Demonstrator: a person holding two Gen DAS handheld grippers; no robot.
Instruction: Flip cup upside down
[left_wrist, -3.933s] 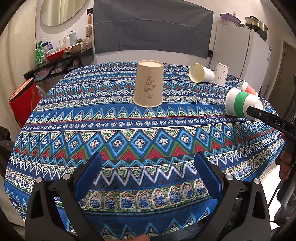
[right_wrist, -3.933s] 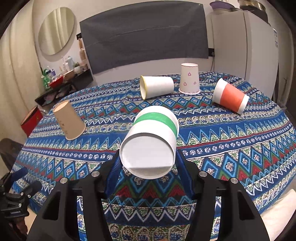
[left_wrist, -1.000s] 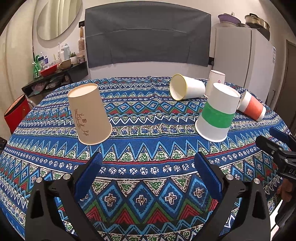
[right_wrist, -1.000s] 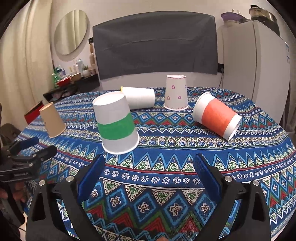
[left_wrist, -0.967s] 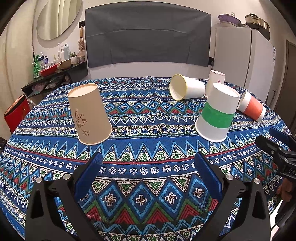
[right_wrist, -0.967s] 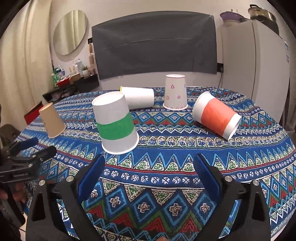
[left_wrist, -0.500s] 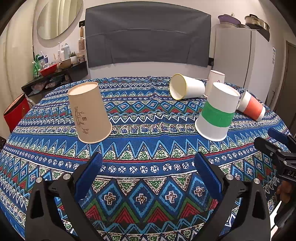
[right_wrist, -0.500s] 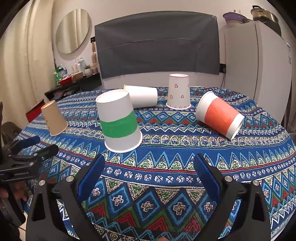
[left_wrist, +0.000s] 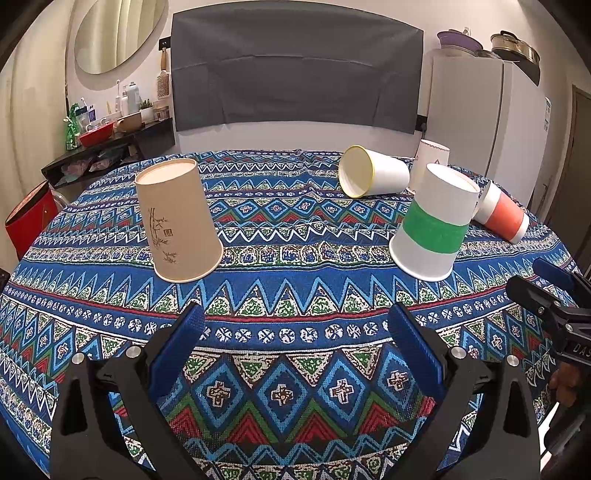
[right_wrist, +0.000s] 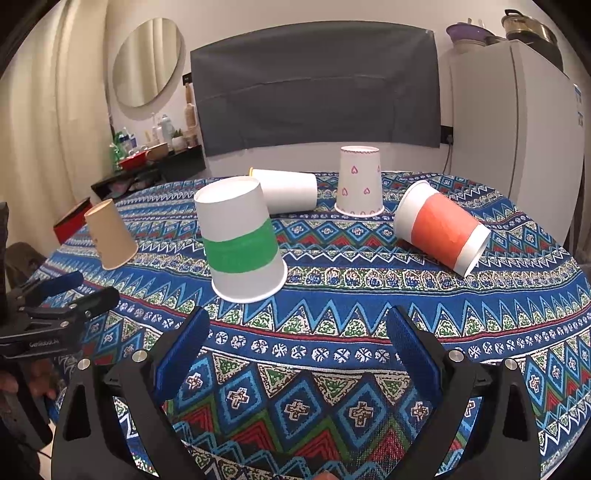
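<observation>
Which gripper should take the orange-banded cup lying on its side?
Probably the right gripper: the orange-banded cup lies just ahead to its right, with open cloth between. From the left gripper, the green-banded cup stands in the way.

Jaws of right gripper (right_wrist: 297, 345) spread wide, nothing between them, hovering over table (right_wrist: 369, 306). Just ahead of left jaw: green cup (right_wrist: 240, 240), mouth down. Farther ahead: white cup (right_wrist: 288, 190) on its side, heart cup (right_wrist: 359, 181) mouth down. Ahead right: orange cup (right_wrist: 441, 227) on its side. Far left: tan cup (right_wrist: 110, 233) mouth down, left gripper (right_wrist: 61, 293) at edge.
</observation>
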